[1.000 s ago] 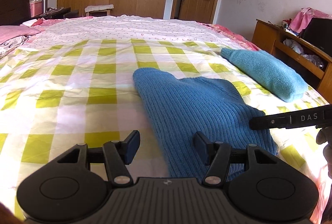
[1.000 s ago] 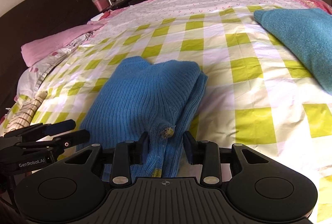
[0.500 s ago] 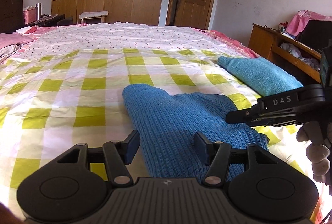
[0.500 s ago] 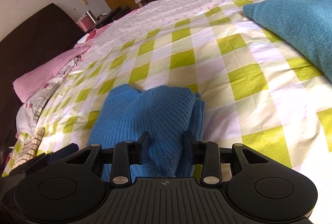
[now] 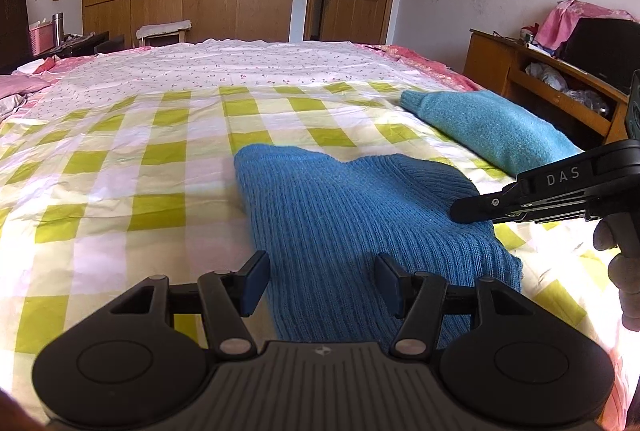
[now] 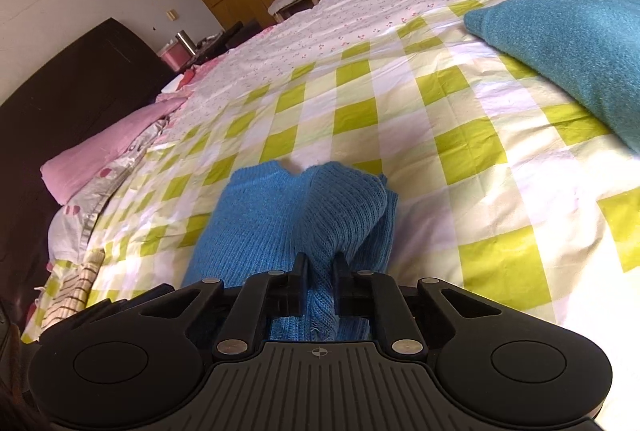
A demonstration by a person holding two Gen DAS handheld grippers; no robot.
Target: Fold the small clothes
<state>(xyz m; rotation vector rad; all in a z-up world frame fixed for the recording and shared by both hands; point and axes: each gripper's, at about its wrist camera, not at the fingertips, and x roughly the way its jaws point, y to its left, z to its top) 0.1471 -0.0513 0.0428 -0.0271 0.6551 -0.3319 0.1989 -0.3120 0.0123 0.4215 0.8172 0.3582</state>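
A small blue ribbed knit sweater (image 5: 340, 215) lies partly folded on the green-and-white checked bedsheet (image 5: 120, 171). My left gripper (image 5: 322, 279) hovers open over its near edge, jaws apart and pressing on nothing. In the right wrist view the right gripper (image 6: 320, 273) has its jaws closing on a raised fold of the sweater (image 6: 320, 223), the knit pinched between the pads. From the left wrist view that right gripper (image 5: 460, 209) reaches in from the right, held by a gloved hand (image 5: 624, 271), its tips at the sweater's right side.
A teal fleece bundle (image 5: 492, 127) lies on the bed's right side, also the teal bundle (image 6: 568, 43). Pink pillows (image 6: 108, 151) and a dark headboard (image 6: 60, 99) are at the left. A wooden desk (image 5: 540, 71) stands beyond the bed's right edge; wardrobes and a door fill the far wall.
The right gripper's jaws have drawn together on the sweater's fold, which now bunches upward. The left gripper has stayed open over the near edge.
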